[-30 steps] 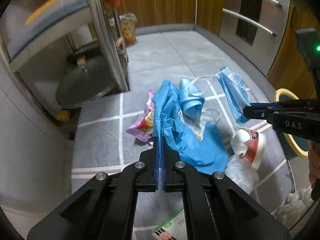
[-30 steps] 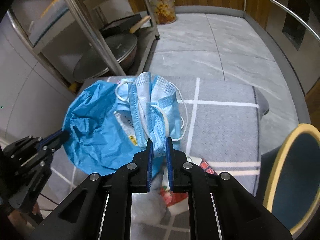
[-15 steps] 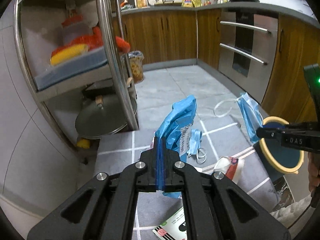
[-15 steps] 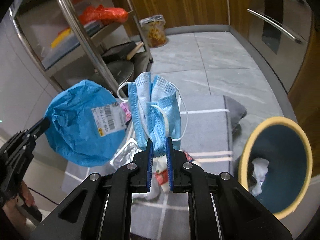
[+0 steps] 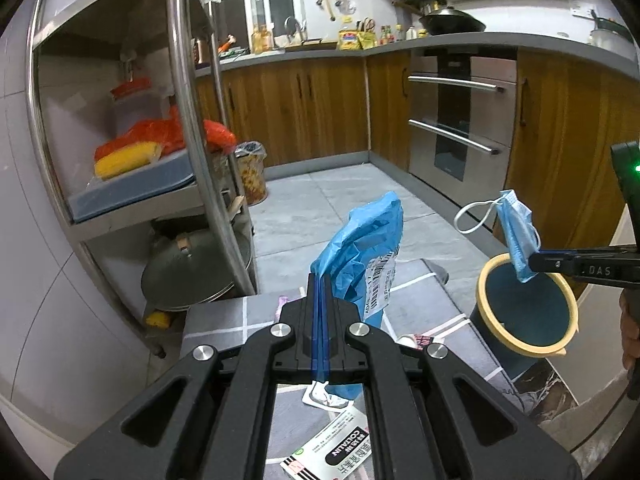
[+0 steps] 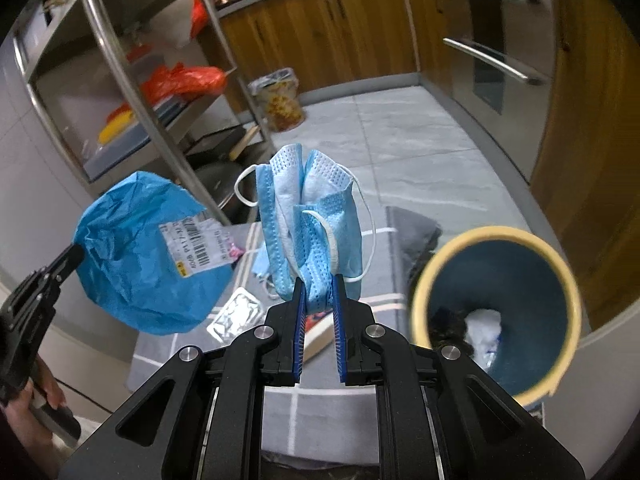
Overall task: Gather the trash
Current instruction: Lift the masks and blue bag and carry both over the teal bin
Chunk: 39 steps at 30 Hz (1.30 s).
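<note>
Right wrist view: the right gripper [image 6: 318,280] pinches a bunched blue face mask [image 6: 310,220] in the air, left of the yellow-rimmed bin [image 6: 496,236], perhaps holding crumpled trash. The left gripper [image 5: 319,284] clamps a blue plastic bag [image 5: 360,240] above the grey mat [image 5: 216,320].

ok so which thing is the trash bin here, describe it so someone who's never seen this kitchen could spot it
Find the grey rug with white lines on the tiled kitchen floor, in front of the wooden cabinets. At the rug's right edge stands the trash bin, a round open tub. It is dark teal with a pale yellow rim and has crumpled white trash inside, unlike the loose litter lying flat on the rug.
</note>
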Available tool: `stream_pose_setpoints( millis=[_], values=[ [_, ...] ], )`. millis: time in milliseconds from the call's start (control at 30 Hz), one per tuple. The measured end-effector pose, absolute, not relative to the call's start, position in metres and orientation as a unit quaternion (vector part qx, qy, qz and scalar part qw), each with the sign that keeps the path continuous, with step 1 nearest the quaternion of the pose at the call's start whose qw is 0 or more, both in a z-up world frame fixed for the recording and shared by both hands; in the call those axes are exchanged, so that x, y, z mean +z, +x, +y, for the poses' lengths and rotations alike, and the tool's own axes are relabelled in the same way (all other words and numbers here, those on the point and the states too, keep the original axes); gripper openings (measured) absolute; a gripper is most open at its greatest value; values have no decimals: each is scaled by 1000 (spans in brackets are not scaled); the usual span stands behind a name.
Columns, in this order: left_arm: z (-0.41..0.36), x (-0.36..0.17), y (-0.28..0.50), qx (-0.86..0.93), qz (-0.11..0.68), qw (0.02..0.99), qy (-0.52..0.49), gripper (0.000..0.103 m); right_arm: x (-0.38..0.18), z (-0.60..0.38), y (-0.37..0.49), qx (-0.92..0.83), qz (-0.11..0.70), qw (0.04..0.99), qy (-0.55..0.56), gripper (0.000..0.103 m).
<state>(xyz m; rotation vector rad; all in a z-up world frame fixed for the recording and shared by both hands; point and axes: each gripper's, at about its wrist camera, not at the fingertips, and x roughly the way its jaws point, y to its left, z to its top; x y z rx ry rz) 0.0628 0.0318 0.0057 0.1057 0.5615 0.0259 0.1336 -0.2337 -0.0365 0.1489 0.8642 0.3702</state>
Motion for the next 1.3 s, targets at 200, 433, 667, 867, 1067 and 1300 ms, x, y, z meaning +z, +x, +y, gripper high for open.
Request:
stream_pose_setpoints(
  millis=[200,433,667,867,1067,1300],
  values=[
    [20,10,63,-6,265,963,50,1,-28,-260,122,155,397,902,64,14],
    [1,13,68,-34,256,965,43,1,-24,-284,121,120,381,915,59,14],
    [-46,14,77,-89,244,964,52,1,-25,-320,130,71,374,923,60,14],
    [-88,8,88,-128,245,959,68,1,-29,-349,133,48,374,923,73,14],
    [-122,1,100,-162,252,952,71,1,-36,-373,137,27,383,920,77,14],
    [-160,-13,116,-195,263,942,78,1,-57,-404,151,2,415,906,81,14]
  ],
)
